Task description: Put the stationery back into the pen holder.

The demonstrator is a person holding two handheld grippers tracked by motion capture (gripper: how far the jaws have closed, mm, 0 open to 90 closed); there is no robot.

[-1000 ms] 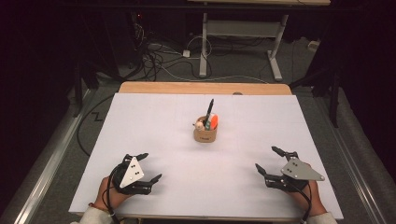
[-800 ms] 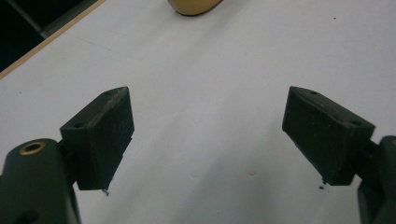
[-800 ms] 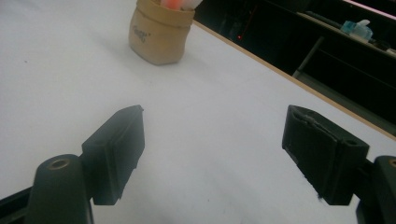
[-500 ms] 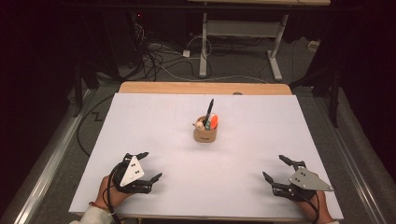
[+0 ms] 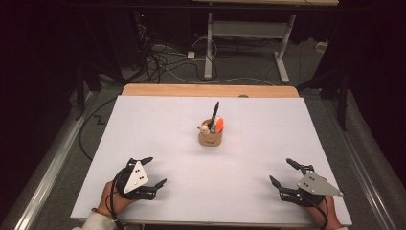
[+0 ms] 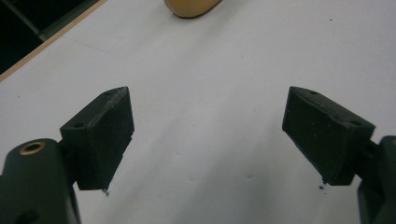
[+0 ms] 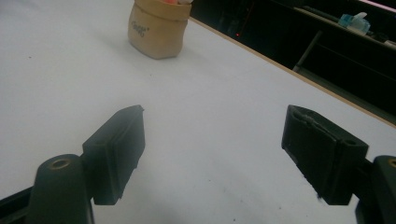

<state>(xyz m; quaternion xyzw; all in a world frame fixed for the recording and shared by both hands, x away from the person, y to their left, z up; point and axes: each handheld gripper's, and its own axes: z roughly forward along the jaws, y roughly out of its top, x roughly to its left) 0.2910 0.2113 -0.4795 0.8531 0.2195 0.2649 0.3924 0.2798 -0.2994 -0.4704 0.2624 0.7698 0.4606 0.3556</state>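
Right now a person sits at a desk (image 5: 158, 124) covered by a white sheet, holding a two-jaw tool in each hand. Both hands rest near the front edge, well apart from each other and from the one thing on the sheet.

That thing is a small tan pot (image 5: 211, 137), standing upright near the middle of the desk. A black pen (image 5: 215, 114) rises from it, leaning slightly toward one o'clock, beside an orange item (image 5: 218, 125) whose kind I cannot make out. The pot seems placed centrally so either hand could reach it equally.

Seen from the pot, the left gripper (image 5: 150, 170) lies at about seven o'clock and the right gripper (image 5: 283, 171) at about five o'clock. Each points inward and forward toward the pot, which reads as a ready stance rather than a reach.

Both sets of jaws are spread wide and hold nothing. In the left gripper view, the left gripper (image 6: 208, 135) has bare white sheet between its pads, with the pot (image 6: 191, 7) at twelve o'clock. In the right gripper view, the right gripper (image 7: 215, 154) is likewise released, with the pot (image 7: 156, 30) at eleven o'clock.
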